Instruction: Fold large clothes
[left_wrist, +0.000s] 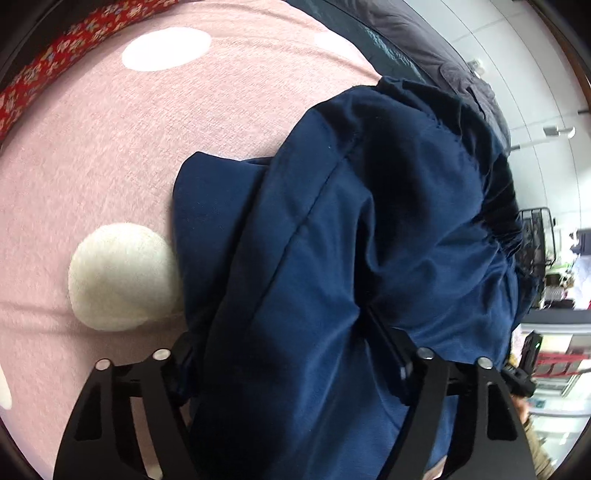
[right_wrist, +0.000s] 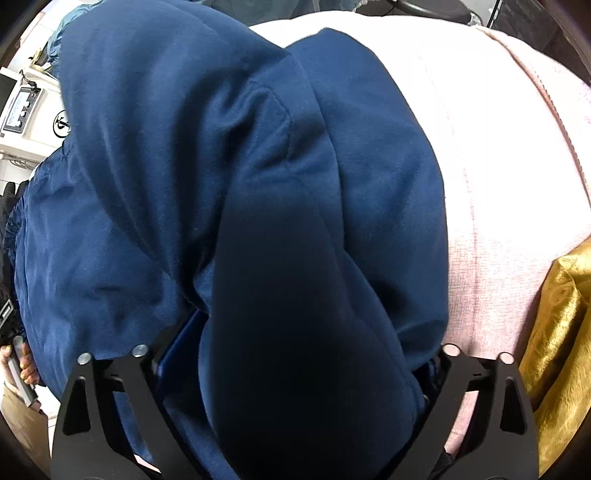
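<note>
You are mid-fold: the navy garment (left_wrist: 332, 221) lies bunched on the pink spotted blanket (left_wrist: 92, 147), a thick fold running up between the jaws of each tool. The left tool (left_wrist: 295, 354) and the right tool (right_wrist: 295, 350) both stand wide with cloth between them, but whether the pads press it you cannot tell. Next, I judge, you need a firm pinch on both folds, then one even carry-over. No brand or readable writing shows.
</note>
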